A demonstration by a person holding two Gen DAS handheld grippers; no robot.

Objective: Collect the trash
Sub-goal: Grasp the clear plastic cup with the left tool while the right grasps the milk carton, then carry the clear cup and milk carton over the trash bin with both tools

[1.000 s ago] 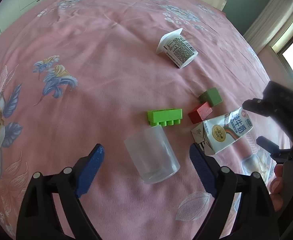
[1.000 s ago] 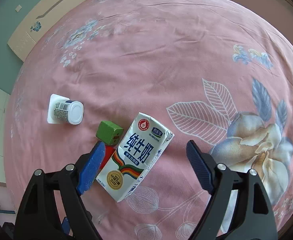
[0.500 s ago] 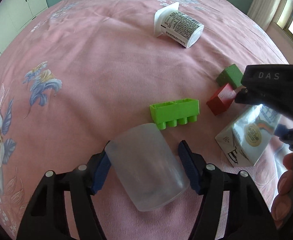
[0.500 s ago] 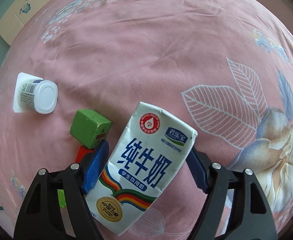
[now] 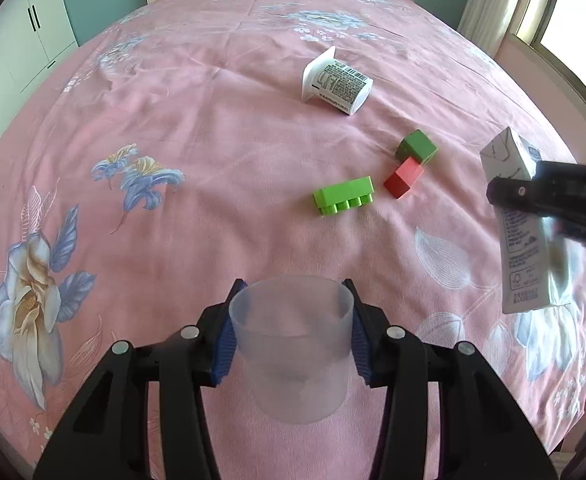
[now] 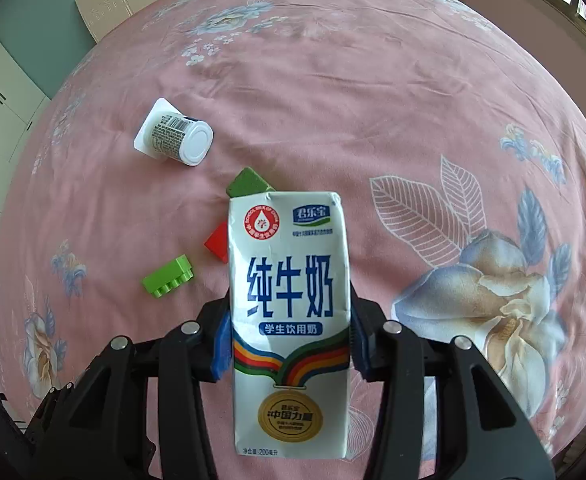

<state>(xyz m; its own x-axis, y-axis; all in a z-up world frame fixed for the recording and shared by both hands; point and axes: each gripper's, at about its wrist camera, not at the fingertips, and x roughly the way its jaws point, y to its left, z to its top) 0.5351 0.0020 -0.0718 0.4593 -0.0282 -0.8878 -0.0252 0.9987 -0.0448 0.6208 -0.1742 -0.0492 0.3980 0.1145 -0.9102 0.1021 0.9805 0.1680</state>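
Cup (image 5: 293,344), translucent plastic, sits clamped between the blue pads (image 5: 224,350) of the left tool (image 5: 291,334), mouth facing away from the camera, held clear above the bed (image 5: 221,128). The left tool is closed to the cup's width, one pad on each side wall.

Carton (image 6: 290,320), a white milk carton with blue Chinese lettering and a gold seal, is gripped by the right tool (image 6: 289,332), whose pads press its two narrow sides about halfway along its length. It stands upright in the right wrist view and hides part of the bedspread behind it. From the left wrist view the same carton shows at the right edge, tilted, with the dark body of the right tool across it and off the bed.

On the pink flowered bedspread lies a yogurt pot (image 5: 337,82) on its side, barcode label up, well apart from both tools. Nearer are three toy pieces: a dark green cube (image 5: 416,146) just beside a red block (image 5: 404,178), seemingly touching at a corner, and a lime brick (image 5: 343,200) near them, studs toward the camera. A white wardrobe (image 5: 29,36) stands by the teal wall at left.
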